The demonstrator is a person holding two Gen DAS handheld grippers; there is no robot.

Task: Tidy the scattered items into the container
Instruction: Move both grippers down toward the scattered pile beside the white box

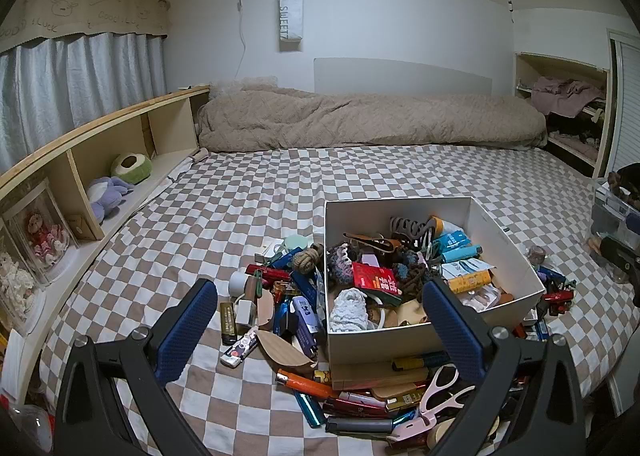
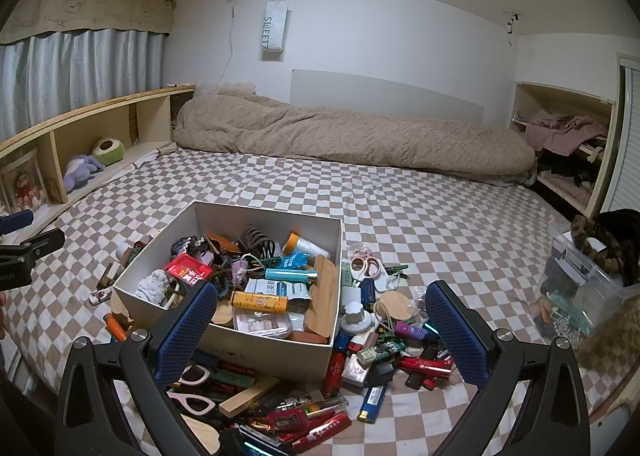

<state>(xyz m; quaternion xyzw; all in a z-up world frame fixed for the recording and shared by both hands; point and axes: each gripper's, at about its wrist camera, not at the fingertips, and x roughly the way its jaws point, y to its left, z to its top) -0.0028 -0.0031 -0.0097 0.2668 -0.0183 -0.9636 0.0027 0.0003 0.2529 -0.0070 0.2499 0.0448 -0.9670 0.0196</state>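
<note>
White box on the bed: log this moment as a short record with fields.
container: white box, open top, on checkered bedsheet
contents: partly filled; red packet, yellow tube, teal tube, brown hair claw
loose items: piles on three sides of the box; pink scissors, orange tube, blue lighter
left hand-held gripper: open, holding nothing
right hand-held gripper: open, holding nothing

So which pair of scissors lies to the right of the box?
The white-handled scissors, on the checkered sheet beside the box. The pink scissors lie in front.
</note>
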